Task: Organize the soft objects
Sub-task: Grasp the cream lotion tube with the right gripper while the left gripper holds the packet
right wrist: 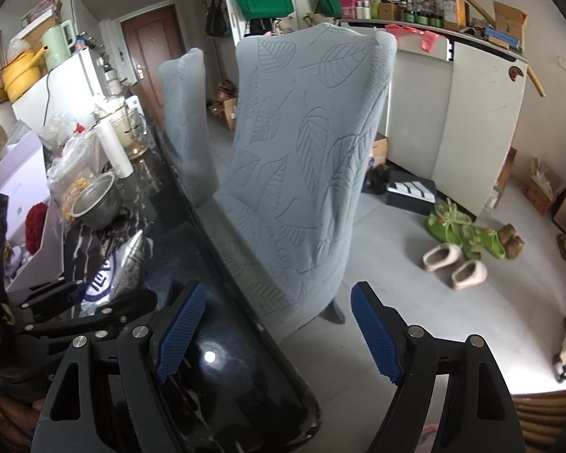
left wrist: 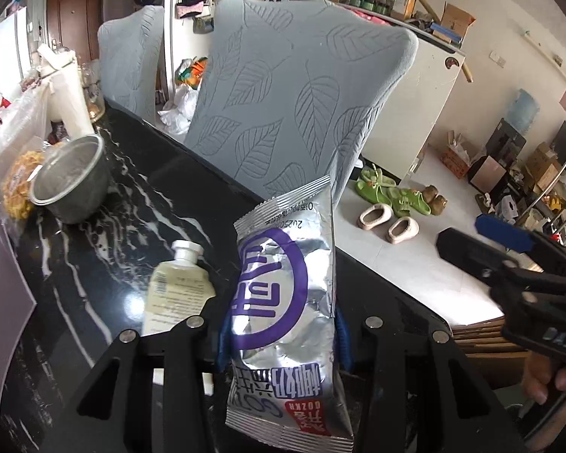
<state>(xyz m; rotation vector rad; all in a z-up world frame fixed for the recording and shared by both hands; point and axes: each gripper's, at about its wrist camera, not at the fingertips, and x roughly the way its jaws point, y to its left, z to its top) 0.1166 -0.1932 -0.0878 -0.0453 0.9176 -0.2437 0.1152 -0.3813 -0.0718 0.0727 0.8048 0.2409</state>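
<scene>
A silver foil snack bag (left wrist: 283, 294) with a purple ring print stands upright between the blue pads of my left gripper (left wrist: 283, 339), which is shut on its lower half. Beside it on the left, a pale cream tube (left wrist: 177, 290) with a white cap lies on the black marble table (left wrist: 105, 264). My right gripper (right wrist: 277, 324) is open and holds nothing, hovering over the table's front edge and the floor; it also shows at the right of the left wrist view as the right gripper (left wrist: 509, 249). The right wrist view shows the bag (right wrist: 109, 268) in the left gripper (right wrist: 83, 298).
A metal bowl (left wrist: 71, 185), a bag of yellow snacks (left wrist: 17, 185) and a white roll (left wrist: 71, 98) crowd the table's far left. Two grey leaf-patterned chairs (left wrist: 294, 105) stand against the table's edge. Slippers (left wrist: 388, 222) lie on the floor beyond.
</scene>
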